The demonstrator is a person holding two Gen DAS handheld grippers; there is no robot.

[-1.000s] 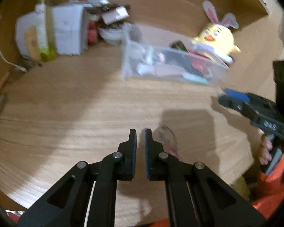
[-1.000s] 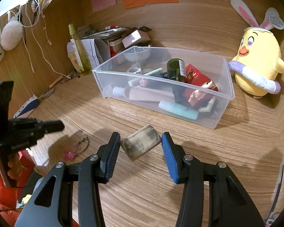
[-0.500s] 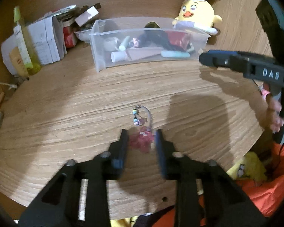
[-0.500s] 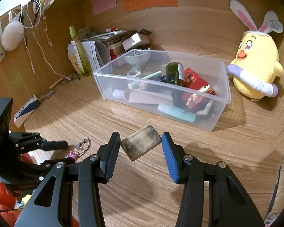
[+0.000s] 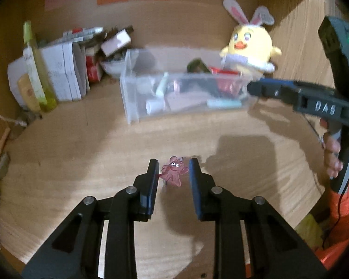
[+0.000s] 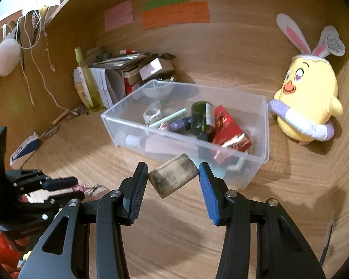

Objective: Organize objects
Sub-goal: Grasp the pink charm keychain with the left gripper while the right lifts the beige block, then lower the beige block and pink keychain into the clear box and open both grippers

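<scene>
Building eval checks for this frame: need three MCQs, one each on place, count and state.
1. Where is the plush relative to the bin?
A. Inside it
B. To its right, outside
C. To its left

2. How many notes are on the back wall?
A. Three
B. One
C. Five

3. What state is the right gripper in?
A. Open, empty
B. Shut, empty
C. Shut on the block

Key:
1 B: the right wrist view shows it on the desk past the bin's right wall.
2 A: one pink, one green, one orange.
3 C: both pads press on the block, which is off the desk.
</scene>
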